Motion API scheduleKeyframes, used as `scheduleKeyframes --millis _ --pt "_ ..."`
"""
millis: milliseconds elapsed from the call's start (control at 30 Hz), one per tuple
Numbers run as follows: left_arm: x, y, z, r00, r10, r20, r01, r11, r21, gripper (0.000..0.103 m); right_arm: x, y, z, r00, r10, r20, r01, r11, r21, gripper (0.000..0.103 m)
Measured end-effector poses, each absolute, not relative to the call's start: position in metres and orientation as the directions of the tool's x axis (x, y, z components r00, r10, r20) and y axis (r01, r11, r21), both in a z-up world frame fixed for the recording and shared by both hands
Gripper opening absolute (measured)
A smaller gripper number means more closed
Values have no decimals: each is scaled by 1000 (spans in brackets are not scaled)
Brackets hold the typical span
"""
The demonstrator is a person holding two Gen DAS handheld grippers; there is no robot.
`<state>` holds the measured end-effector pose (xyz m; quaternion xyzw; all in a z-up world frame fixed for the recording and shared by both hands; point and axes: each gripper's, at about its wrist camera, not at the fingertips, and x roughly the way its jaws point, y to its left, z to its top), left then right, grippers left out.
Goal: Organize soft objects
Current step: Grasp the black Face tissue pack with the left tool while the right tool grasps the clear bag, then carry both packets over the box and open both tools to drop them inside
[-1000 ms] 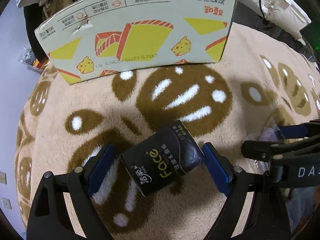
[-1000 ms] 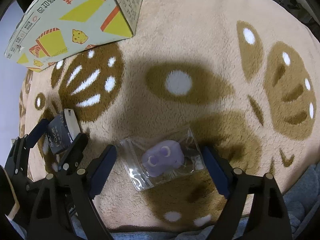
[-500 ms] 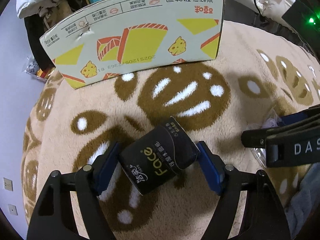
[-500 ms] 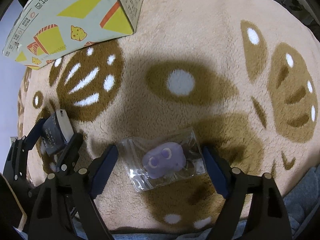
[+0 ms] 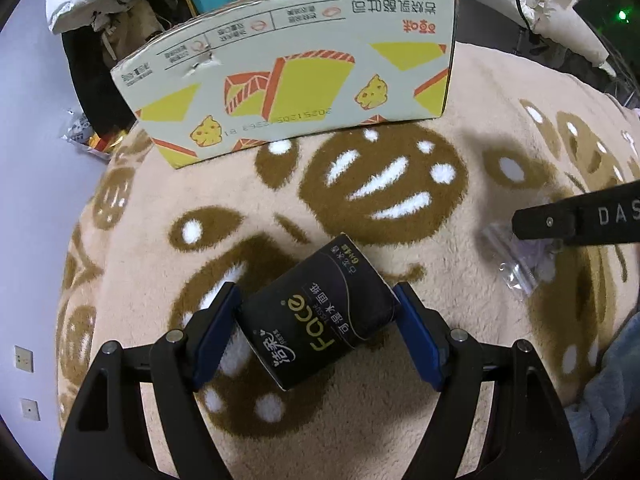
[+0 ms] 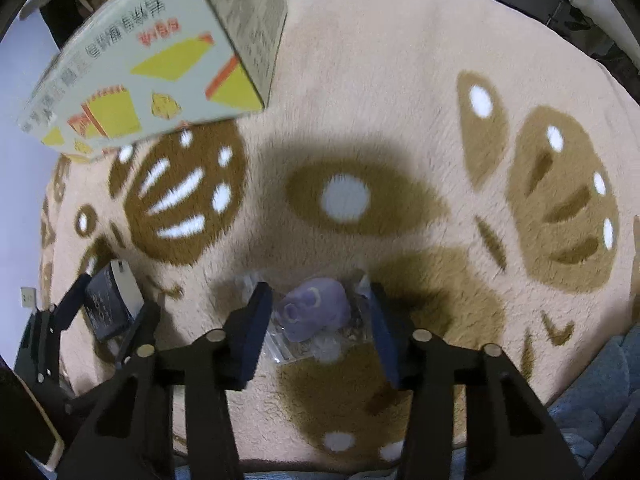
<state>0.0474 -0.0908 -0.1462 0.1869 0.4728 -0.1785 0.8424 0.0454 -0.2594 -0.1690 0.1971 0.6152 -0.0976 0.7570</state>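
Item 1, right gripper (image 6: 316, 324). Its jaws have just been closing and now stand clenched on the clear bag (image 6: 320, 344) with the purple soft toy (image 6: 314, 312) inside; a second ago they stood wide on either side of the bag, which lay flat. The plastic now crumples between the blue pads (image 6: 252, 332). The bag lies on the rug (image 6: 360, 80), well short of the cardboard box (image 6: 160, 68) (blurred in this view).

Item 2, left gripper (image 5: 318, 328). Its jaws closed earlier in the second and now hold at that width, grasping the black tissue pack (image 5: 316, 316) by its two ends. A second ago there was a gap at both pads (image 5: 218, 332); now both press on the wrapper. The pack sits tilted, nearer the box than the toy bag is, though not touching it.

Item 3, box. Stands at the far edge of the rug, printed side toward both grippers, opening not visible.

Reading for the task: both soft things appear secured at once, so the picking step looks finished and carrying them toward the box seems next. The slippery bag looks the likelier of the two to slide out.
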Motion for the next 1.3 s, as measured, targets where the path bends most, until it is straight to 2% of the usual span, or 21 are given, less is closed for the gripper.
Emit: scheduleKeyframes --millis 133,267,367,533,700,933,1100,1300 --pt "47 -85 -140 491 -124 -863 457 880 134 77 46 -259 -159 260 85 -962 392 901 186 34" --pt "47 -77 -131 501 -133 -855 440 890 120 76 42 -268 -137 338 56 -939 397 897 196 2" --pt "42 -72 -120 523 -144 -840 429 896 113 76 41 -265 -123 396 89 -914 378 892 250 2" --pt "32 -67 -102 582 -135 -802 427 890 160 76 39 -259 -106 468 102 -878 329 902 280 1" --pt "28 -60 -86 606 -157 -780 412 900 139 76 21 -246 -81 553 90 -828 281 916 287 1" --pt "19 -52 -50 710 -160 -686 385 903 188 76 0 -245 -43 691 67 -720 237 920 313 1" --pt "21 -45 -25 755 -183 -630 372 910 182 76 -3 -233 -9 782 15 -623 191 946 262 1" --pt "30 -40 4 804 -204 -558 366 910 195 76 12 -229 16 822 19 -570 148 958 245 1"
